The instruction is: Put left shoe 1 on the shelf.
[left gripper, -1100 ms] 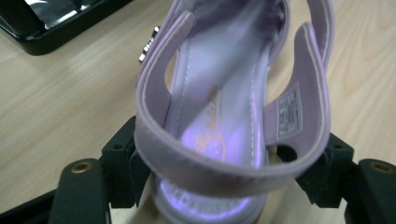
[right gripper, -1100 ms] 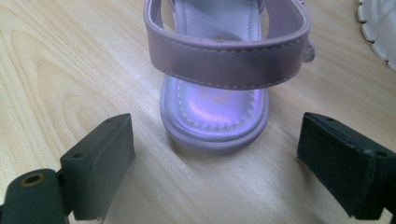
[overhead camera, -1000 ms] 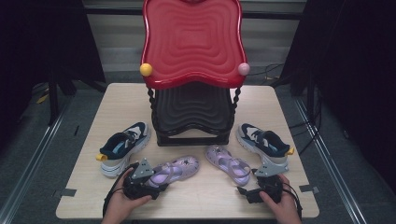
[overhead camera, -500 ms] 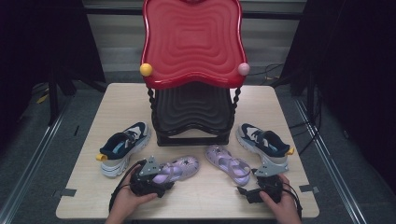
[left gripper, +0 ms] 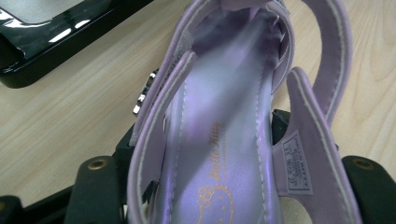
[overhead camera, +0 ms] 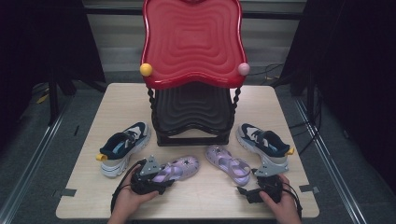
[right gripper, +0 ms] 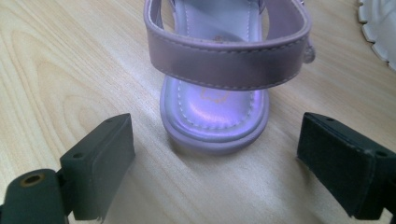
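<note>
Clamping the left gripper (overhead camera: 161, 178) (left gripper: 201, 135) round the heel end of a lilac strappy sandal with a gold-printed insole (overhead camera: 180, 169) (left gripper: 219, 140), having just been drawing those jaws inward onto it. Pressing one black pad against each side of that shoe (seen along the left gripper view), with the insole running straight ahead out from between the jaws and the loose heel strap arching away beyond the far pad. Keeping the glossy black stepped stand (overhead camera: 191, 112) (left gripper: 42, 42) well ahead and off to one side of those jaws, under its red wavy moulded top (overhead camera: 191, 42). Resting the sandal on the pale wooden tabletop (overhead camera: 201, 200) (left gripper: 60, 121), as far as can be told. Holding the right gripper (overhead camera: 252, 182) (right gripper: 215, 154) low over the same tabletop (right gripper: 70, 70) with its jaws spread wide and gripping nothing. Facing the rounded heel of a second lilac sandal with a broad back strap (overhead camera: 229, 163) (right gripper: 215, 107), lying just ahead of the pads, centred in the gap and clear of both. Glimpsing the white ridged sole of a navy and white trainer (overhead camera: 264, 140) (right gripper: 378, 28) farther ahead, beyond the outer jaw. Leaving a matching navy trainer (overhead camera: 123, 147) just outside the left gripper.
</note>
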Available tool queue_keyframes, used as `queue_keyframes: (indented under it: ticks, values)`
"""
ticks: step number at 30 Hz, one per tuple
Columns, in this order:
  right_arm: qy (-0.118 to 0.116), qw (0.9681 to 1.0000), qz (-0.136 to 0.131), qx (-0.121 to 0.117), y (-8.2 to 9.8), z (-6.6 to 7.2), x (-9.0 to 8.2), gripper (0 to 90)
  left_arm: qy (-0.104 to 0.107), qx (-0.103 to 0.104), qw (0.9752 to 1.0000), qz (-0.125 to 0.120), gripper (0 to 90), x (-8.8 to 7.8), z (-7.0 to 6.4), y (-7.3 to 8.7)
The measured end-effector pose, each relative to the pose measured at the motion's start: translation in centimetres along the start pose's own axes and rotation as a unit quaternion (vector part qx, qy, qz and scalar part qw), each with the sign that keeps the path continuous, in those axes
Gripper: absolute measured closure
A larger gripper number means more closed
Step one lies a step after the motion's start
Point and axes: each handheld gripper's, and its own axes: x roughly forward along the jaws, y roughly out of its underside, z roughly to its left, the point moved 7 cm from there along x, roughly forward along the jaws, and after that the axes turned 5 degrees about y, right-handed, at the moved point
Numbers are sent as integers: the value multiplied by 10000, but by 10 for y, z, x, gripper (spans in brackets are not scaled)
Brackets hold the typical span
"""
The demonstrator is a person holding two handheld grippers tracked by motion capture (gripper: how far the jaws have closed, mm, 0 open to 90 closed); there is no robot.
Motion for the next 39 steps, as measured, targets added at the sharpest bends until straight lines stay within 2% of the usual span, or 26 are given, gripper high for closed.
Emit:
queue_keyframes:
  ticks: [3, 4, 6, 8, 12, 14, 18, 20, 25, 27, 28, 32, 33, 35, 37, 39]
  values:
    - [-2, 10000, -4, -8, 0, 0, 0, 103, -48, -100, 9999, -16, 369, -1, -2, -1]
    - [-4, 10000, -4, -8, 0, 0, 0, 104, -110, -35, 9999, 23, 370, -2, -2, -1]
    - [-6, 10000, -5, -9, 0, 0, 0, 103, -204, -30, 9998, 39, 372, -4, -4, -3]
    - [-7, 10000, -5, -10, 0, 0, 0, 103, -233, -149, 9996, -62, 372, -9, -5, -6]
    - [-7, 10000, -5, -11, 0, 0, 0, 104, -425, -231, 9986, -225, 373, -22, -7, -15]
    - [-6, 10000, 5, -2, 0, 0, 0, 104, -512, -363, 9973, -371, 373, -30, -7, -21]
    - [-4, 10000, 5, -1, 0, 0, 0, 103, -726, -491, 9945, -580, 374, -44, -7, -32]
    - [-6, 10000, 4, -1, 0, 0, 0, 103, -855, -609, 9921, -685, 374, -49, -8, -39]
    - [-5, 10000, 4, 1, 0, 0, 0, 103, -1183, -658, 9867, -898, 374, -59, -9, -54]
    - [-5, 10000, 4, 0, 0, 0, 0, 104, -1252, -792, 9836, -1026, 374, -60, -7, -61]
    - [-5, 10000, 4, 0, 0, 0, 0, 103, -1289, -856, 9814, -1136, 374, -60, -5, -66]
    - [-5, 10000, 4, -1, 0, 0, 0, 103, -1601, -1016, 9729, -1324, 375, -60, 1, -79]
    - [-5, 10000, 4, -1, 0, 0, 0, 103, -1645, -1021, 9718, -1345, 375, -60, 2, -81]
    - [-5, 10000, 4, -1, 0, 0, 0, 103, -1786, -1064, 9678, -1419, 374, -60, 4, -88]
    - [-5, 10000, 7, 5, 0, 0, 0, 104, -1852, -1091, 9657, -1458, 374, -59, 6, -94]
    - [-5, 10000, 7, 5, 0, 0, 0, 104, -1983, -1128, 9619, -1507, 374, -57, 9, -101]
